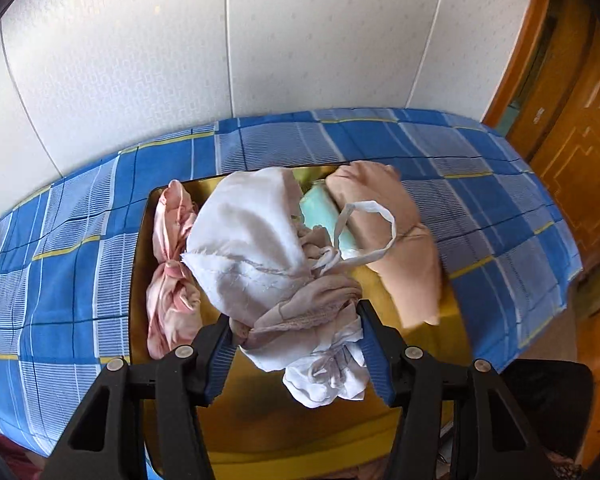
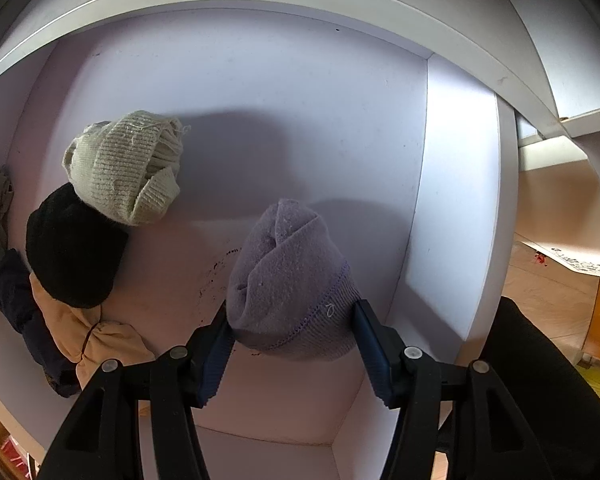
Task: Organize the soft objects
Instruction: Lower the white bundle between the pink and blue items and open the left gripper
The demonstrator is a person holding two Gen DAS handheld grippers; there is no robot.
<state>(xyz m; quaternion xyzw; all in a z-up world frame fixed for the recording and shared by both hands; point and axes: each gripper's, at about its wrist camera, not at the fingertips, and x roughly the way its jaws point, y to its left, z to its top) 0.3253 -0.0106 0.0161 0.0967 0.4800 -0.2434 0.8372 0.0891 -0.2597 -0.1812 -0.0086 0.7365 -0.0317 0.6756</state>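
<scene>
In the left wrist view my left gripper (image 1: pixel 296 344) is shut on a knotted white and beige cloth bundle (image 1: pixel 260 248), held above a gold tray (image 1: pixel 260 420) on the bed. A pink knotted bundle (image 1: pixel 172 264), a mint roll (image 1: pixel 323 220) and a peach garment (image 1: pixel 403 248) also lie on the tray. In the right wrist view my right gripper (image 2: pixel 292 336) points down into a white drawer (image 2: pixel 280 120) and is shut on a rolled lilac knit piece (image 2: pixel 292 280). A cream knit roll (image 2: pixel 128 168) and a black roll (image 2: pixel 72 248) lie at the drawer's left.
A blue checked sheet (image 1: pixel 60 260) covers the bed, with a white padded wall (image 1: pixel 180 60) behind and a wooden door (image 1: pixel 579 140) to the right. More tan (image 2: pixel 100 340) and dark cloth (image 2: pixel 28 312) lies at the drawer's left edge. The drawer's side wall (image 2: pixel 455 200) stands to the right.
</scene>
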